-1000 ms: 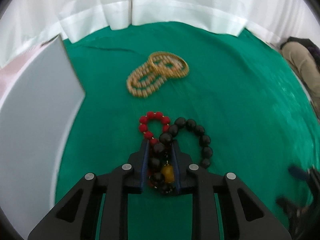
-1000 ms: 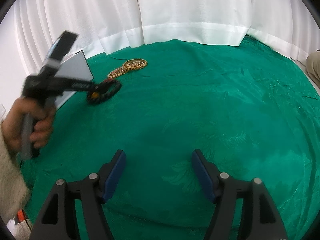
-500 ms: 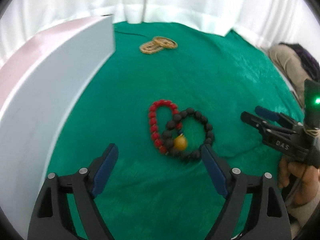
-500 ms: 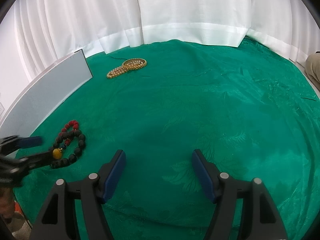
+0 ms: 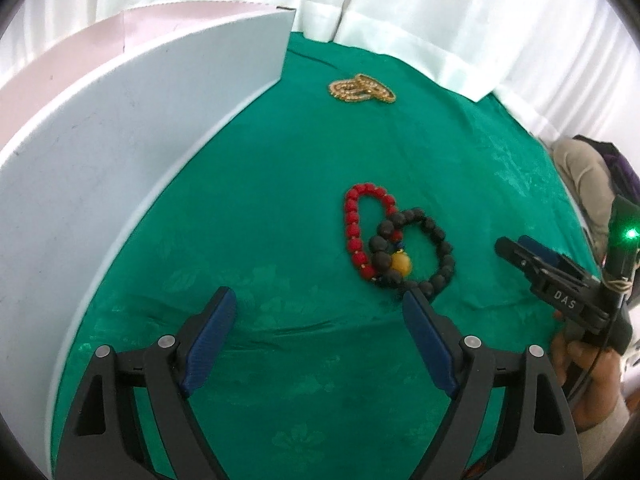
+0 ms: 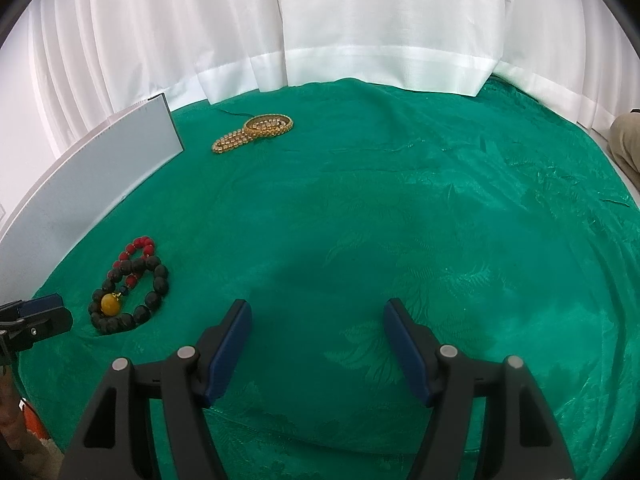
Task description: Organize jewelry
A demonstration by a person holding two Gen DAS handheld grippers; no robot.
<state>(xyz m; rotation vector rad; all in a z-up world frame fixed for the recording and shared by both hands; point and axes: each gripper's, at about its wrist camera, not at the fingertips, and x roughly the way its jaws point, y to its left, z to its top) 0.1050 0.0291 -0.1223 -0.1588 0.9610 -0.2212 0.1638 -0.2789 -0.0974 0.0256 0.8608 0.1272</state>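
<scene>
Left wrist view: a green patterned cloth (image 5: 304, 184) covers the work surface, with white curtains (image 5: 440, 20) hanging behind it and a white board (image 5: 120, 152) standing on edge off to the left of the tool. The left gripper (image 5: 316, 312) hovers with its blue-padded jaws spread wide and nothing between them. Just ahead of its right jaw lie a red bead bracelet (image 5: 354, 228) and a black bead bracelet (image 5: 436, 248), overlapping, the black one carrying a single amber bead (image 5: 401, 263). Farther ahead, near the curtain hem, sits a small heap of gold bracelets (image 5: 362, 89). At the far right this view alone shows the right gripper (image 5: 532, 256) from the side, held in a hand (image 5: 580, 364), with a green light glowing above it.

Right wrist view: the same cloth stretches wide and bare directly ahead of the right gripper, whose jaws stand apart and hold nothing. The red and black bracelets rest well off to its left; the gold bracelets lie far ahead on the left, beside the board's end. Only the tip of the left gripper shows at the left edge. The cloth's wrinkled right side appears only here.
</scene>
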